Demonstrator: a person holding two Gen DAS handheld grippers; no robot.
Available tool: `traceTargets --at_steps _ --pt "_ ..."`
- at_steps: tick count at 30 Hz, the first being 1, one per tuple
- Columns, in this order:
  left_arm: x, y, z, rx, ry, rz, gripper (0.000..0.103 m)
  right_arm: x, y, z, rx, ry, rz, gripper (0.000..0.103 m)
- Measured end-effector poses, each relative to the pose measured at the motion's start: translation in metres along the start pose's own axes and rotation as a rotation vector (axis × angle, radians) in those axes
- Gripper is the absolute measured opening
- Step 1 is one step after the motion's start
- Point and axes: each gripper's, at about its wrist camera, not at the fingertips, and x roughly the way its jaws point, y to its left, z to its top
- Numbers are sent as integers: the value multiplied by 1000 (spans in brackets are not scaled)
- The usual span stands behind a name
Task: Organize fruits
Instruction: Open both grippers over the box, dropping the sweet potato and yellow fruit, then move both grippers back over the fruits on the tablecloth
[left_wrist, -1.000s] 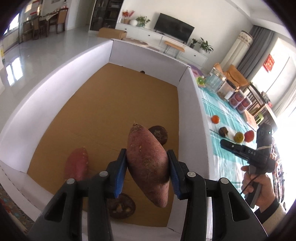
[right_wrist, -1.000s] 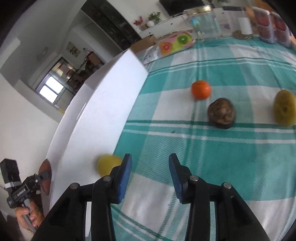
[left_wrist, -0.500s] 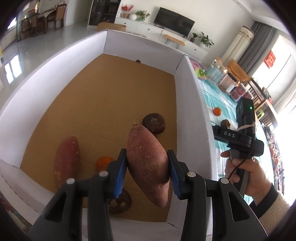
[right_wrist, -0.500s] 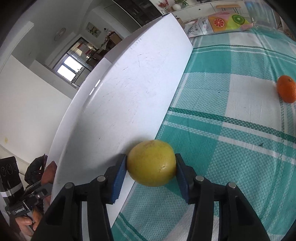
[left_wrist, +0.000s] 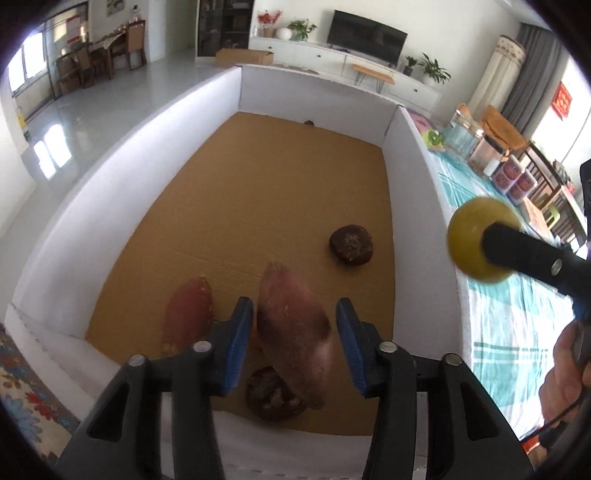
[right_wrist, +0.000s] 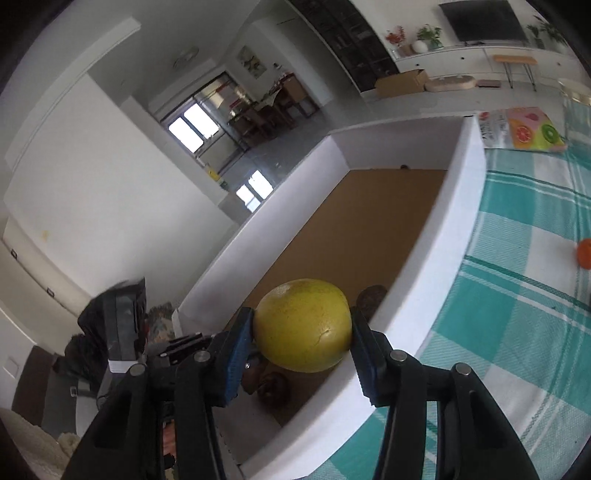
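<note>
Left gripper (left_wrist: 294, 341) gapes around sweet potato (left_wrist: 295, 332); right gripper (right_wrist: 303, 345) clamps yellow citrus (right_wrist: 303, 325).

Home living room, wall television (left_wrist: 367, 27), houseplants (left_wrist: 430, 68), dining chairs (left_wrist: 135, 38)

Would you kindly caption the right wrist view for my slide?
Right gripper holds a yellow fruit above the wall of the white box.

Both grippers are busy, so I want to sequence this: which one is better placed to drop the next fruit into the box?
Right. The right gripper holds the yellow fruit over the box wall; the left gripper has released its sweet potato.
</note>
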Motion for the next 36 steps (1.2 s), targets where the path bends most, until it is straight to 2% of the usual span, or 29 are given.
traceTargets --at_steps 1,2,4,7,9,10,11,13,16,18,21,24,25,27,29,32,36 --pt "-6 5 -1 -15 -26 22 83 10 8 -3 -19 22 -37 51" --pt "-14 10 -2 -32 -59 45 89 17 14 -8 -37 34 -69 52" --pt "-27 19 -2 -56 -108 81 90 19 18 -15 -51 27 -75 52" --pt "-41 19 0 -55 -172 101 90 -4 10 -24 -52 -42 -120 63" --pt "-45 6 2 -40 -217 69 90 -30 -4 -32 -44 -107 -175 67" --pt "-45 -3 2 -29 -234 39 90 -44 -16 -39 -29 -136 -211 74" --pt "-44 -15 2 -7 -247 -4 90 -58 -27 -49 -14 -162 -255 86" --pt "-34 -44 3 69 -254 -88 90 -82 -55 -75 5 -200 -371 98" --pt "-19 -88 -1 192 -261 -136 90 -116 -107 -124 89 -185 -557 98" --pt "-5 -115 -7 267 -234 -112 90 -142 -142 -157 158 -175 -682 98" --pt "10 -148 -18 387 -186 -7 90 -191 -186 -200 277 -199 -876 98" --pt "6 -162 -32 482 -225 48 90 -231 -222 -231 390 -215 -1055 98" --pt "4 -163 -36 489 -225 63 90 -243 -235 -239 470 -222 -1085 98" --pt "-1 -162 -41 469 -219 47 90 -265 -256 -250 620 -265 -1051 98" --pt "-6 -162 -45 442 -212 24 90 -277 -266 -253 646 -280 -1084 99" --pt "-9 -168 -57 463 -235 33 90 -282 -279 -252 634 -235 -1170 99" --pt "-6 -176 -58 468 -242 57 90 -285 -292 -254 670 -236 -1165 101"
